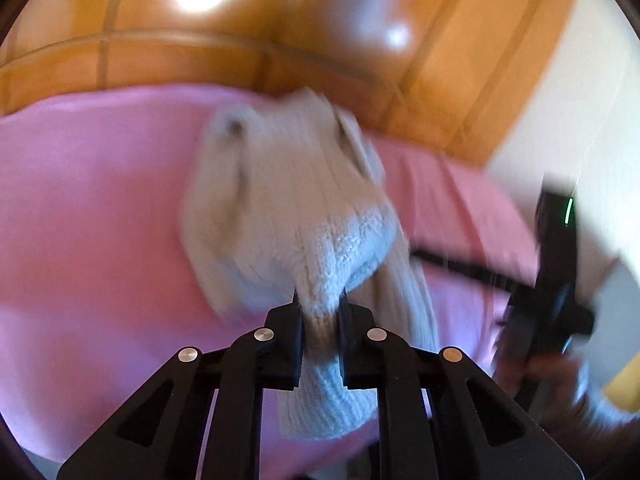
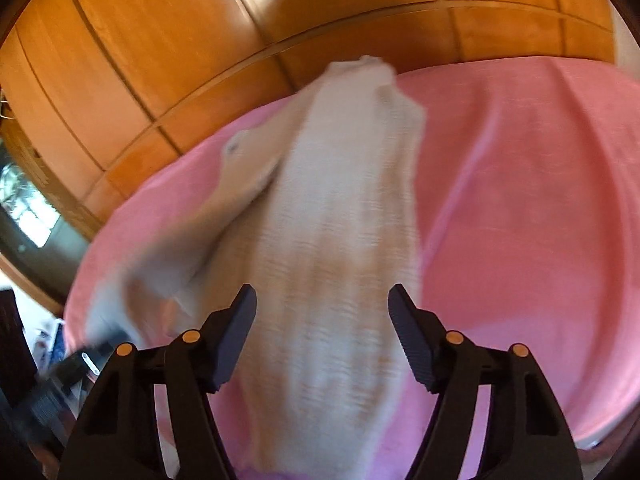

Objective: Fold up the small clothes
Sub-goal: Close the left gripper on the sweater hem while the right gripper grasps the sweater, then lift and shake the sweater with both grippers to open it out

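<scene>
A cream ribbed knit garment (image 1: 288, 184) lies partly lifted over a pink blanket (image 1: 88, 208). My left gripper (image 1: 320, 300) is shut on a bunched edge of the garment and holds it up. In the right wrist view the same garment (image 2: 340, 220) stretches away between the fingers of my right gripper (image 2: 322, 300), which is open and does not pinch the cloth. The right gripper also shows at the right of the left wrist view (image 1: 552, 280). Both views are blurred by motion.
The pink blanket (image 2: 520, 220) covers the whole work surface. Orange wooden wardrobe panels (image 2: 160, 60) stand close behind it. A white wall (image 1: 580, 120) is at the right, and a dark window area (image 2: 24, 208) at the far left.
</scene>
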`<state>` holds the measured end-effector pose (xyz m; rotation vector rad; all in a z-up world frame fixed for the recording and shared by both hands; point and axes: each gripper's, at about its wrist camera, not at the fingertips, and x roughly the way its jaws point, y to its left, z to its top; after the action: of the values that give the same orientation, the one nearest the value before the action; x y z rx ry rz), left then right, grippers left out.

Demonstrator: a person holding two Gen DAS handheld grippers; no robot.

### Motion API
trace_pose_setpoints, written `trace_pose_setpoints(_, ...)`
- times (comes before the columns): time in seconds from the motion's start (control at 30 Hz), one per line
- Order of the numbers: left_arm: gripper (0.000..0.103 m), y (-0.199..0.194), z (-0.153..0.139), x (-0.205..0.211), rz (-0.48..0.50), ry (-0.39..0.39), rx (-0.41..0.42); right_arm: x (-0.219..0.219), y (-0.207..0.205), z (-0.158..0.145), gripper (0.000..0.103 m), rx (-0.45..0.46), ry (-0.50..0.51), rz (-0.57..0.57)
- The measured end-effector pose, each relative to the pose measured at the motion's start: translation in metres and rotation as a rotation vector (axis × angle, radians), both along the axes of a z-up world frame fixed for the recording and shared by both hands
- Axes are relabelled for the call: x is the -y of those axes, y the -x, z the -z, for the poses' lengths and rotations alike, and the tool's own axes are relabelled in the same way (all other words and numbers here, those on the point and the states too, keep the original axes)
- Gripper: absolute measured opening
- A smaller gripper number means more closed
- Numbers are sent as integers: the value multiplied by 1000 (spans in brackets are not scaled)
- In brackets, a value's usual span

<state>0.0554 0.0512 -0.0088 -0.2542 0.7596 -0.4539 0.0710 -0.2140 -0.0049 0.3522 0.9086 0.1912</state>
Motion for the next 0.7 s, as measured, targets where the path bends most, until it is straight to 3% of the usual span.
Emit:
trace_pose_setpoints(0.1,12,-29,-24,-44,-132,36,39,-18,-19,4,69,9,7,-38)
trace_pose_setpoints(0.2,12,-64,-39,-80,-270,-16,74,-24,-37,10,63,-2,23,-42)
trace_pose_setpoints(0.3,12,-107,-44,-110,-391,-73,66,-23,-54,17,37,-32,33,-61)
trace_pose_setpoints(0.33,12,-121,-44,-117,-436,-111,64,-23,-56,16,24,-36,32,-77)
trace_pose_setpoints(0.4,12,-142,-44,-132,-496,-148,45,-20,-56,11,16,-24,55,-86)
trace_pose_setpoints(0.43,12,-158,-42,-141,-548,-170,26,-18,-55,7,7,-16,97,-86)
trace_pose_setpoints(0.57,12,-199,-30,-167,-665,-244,-35,11,-48,-9,6,4,225,-66)
trace_pose_setpoints(0.7,15,-221,-7,-176,-708,-282,-114,68,-52,-25,6,6,398,58)
